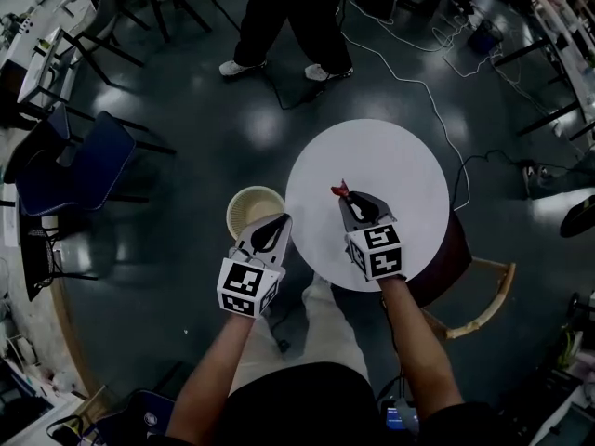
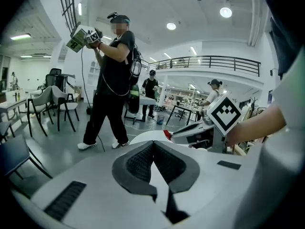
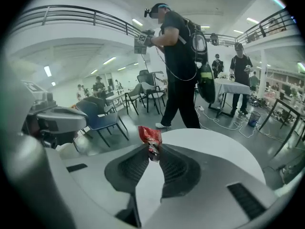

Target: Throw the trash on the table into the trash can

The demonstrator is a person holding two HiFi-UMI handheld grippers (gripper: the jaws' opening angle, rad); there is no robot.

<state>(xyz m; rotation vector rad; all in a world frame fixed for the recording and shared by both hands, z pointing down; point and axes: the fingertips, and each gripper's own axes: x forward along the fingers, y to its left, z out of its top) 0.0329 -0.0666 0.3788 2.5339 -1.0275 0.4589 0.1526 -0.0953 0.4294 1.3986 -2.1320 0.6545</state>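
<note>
Trash [image 3: 150, 136], a crumpled red wrapper, is pinched by its lower end in the right tongs [image 3: 152, 150] over the bench's [image 1: 390, 156] left part, evidently lifted for carrying to the trash can [image 1: 244, 214] on the floor beside that edge; the left tongs [image 2: 153, 146] are closed and empty.

Round white desk [image 1: 372, 161], standing on a dark glossy floor [image 1: 204, 110]. Just beside its left edge, on the floor, a cream trash can [image 1: 255, 210]. Beyond, a white cable [image 1: 423, 85] across the floor; blue chair [image 1: 88, 161] well apart, left.
</note>
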